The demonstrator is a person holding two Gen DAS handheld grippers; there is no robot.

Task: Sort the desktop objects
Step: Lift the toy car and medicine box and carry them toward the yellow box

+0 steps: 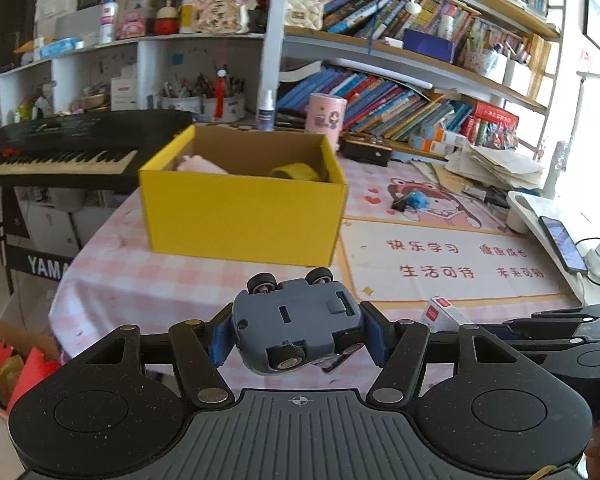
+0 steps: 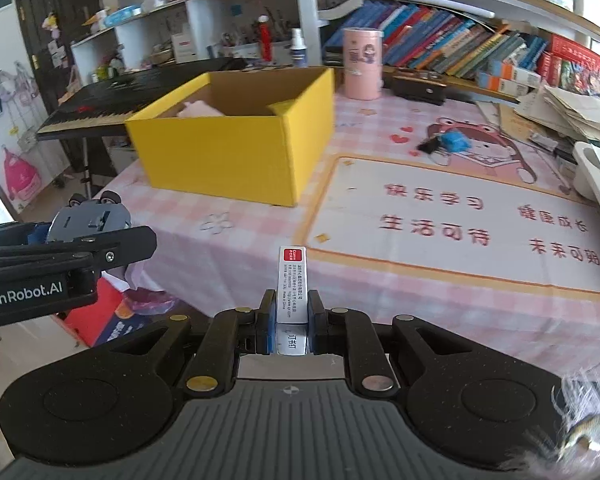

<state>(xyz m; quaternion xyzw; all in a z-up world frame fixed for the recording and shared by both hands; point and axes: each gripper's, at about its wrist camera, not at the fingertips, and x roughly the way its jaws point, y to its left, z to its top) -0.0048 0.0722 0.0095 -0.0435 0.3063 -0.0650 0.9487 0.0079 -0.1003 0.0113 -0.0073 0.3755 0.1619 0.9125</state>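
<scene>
Two grippers are held above the near edge of the tabletop [image 2: 228, 248], each loaded. The left gripper [image 1: 298, 332] pinches a grey toy car [image 1: 296, 324] between its blue pads; the car is upside down, wheels up, chassis facing the camera. The right gripper [image 2: 291, 316] has its jaws pressed together on a slim white staple box [image 2: 292, 280] with a red label, standing on end between the pads. A yellow cardboard box [image 1: 244, 216] sits open toward the far left corner of the tabletop, on the pink checked cloth [image 1: 148, 280]. Inside it lie a pink item [image 1: 200, 164] and a roll of yellow tape [image 1: 296, 172]. A blue item [image 2: 454, 140] lies on the cartoon desk mat [image 2: 440, 208], toward the far right edge.
</scene>
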